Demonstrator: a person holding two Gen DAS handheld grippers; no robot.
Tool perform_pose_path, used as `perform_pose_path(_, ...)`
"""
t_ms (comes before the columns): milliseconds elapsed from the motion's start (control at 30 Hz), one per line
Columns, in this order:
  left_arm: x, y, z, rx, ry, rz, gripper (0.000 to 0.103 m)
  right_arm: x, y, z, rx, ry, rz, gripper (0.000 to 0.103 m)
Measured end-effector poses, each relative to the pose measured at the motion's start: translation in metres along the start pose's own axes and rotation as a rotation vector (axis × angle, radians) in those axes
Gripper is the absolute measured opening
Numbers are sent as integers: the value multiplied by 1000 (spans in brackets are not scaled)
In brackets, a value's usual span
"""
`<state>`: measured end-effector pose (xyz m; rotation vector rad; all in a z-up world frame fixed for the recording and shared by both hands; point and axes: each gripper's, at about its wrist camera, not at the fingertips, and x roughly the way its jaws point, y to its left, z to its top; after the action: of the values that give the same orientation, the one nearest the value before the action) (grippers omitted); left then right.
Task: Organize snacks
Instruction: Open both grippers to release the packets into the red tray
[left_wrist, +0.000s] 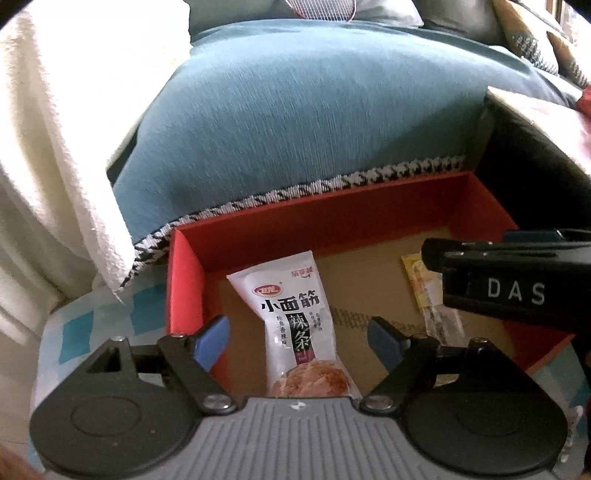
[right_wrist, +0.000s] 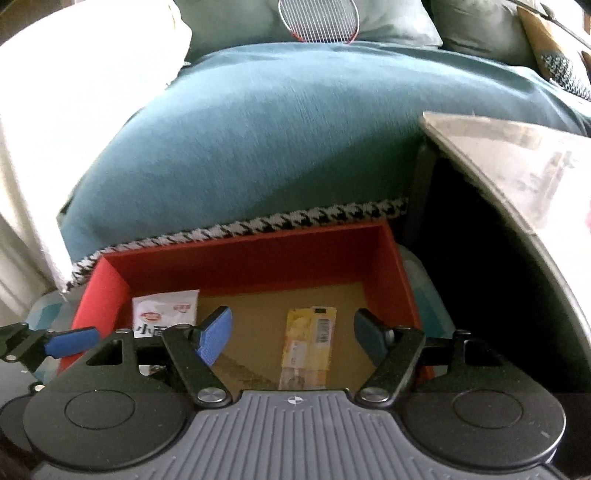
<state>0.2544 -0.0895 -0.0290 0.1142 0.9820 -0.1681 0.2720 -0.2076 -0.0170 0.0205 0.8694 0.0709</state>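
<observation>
A red box (left_wrist: 258, 236) with a brown cardboard floor holds two snacks. A white packet with Chinese print (left_wrist: 301, 325) lies at its left. A yellow packet (left_wrist: 430, 295) lies at its right. My left gripper (left_wrist: 297, 343) is open and empty, right above the white packet. In the right wrist view the red box (right_wrist: 258, 254) shows the yellow packet (right_wrist: 308, 347) in the middle and the white packet (right_wrist: 164, 310) at the left. My right gripper (right_wrist: 293, 336) is open and empty above the yellow packet. The right gripper's body partly hides the yellow packet in the left wrist view.
The box sits on a blue and white patterned surface (left_wrist: 74, 325). A teal sofa cushion with a houndstooth trim (left_wrist: 314, 122) lies behind it. A white blanket (left_wrist: 48, 147) is at the left. A pale table corner (right_wrist: 517, 158) juts in at the right.
</observation>
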Motion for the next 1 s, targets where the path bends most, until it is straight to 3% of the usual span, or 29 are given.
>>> perform_pose_path(267, -22, 14, -5, -38, 0, -17, 77, -28, 15, -4, -28, -16, 23, 80)
perform_pose_path(1000, -54, 24, -34, -28, 36, -46, 77, -56, 35, -32, -67, 21, 65, 81)
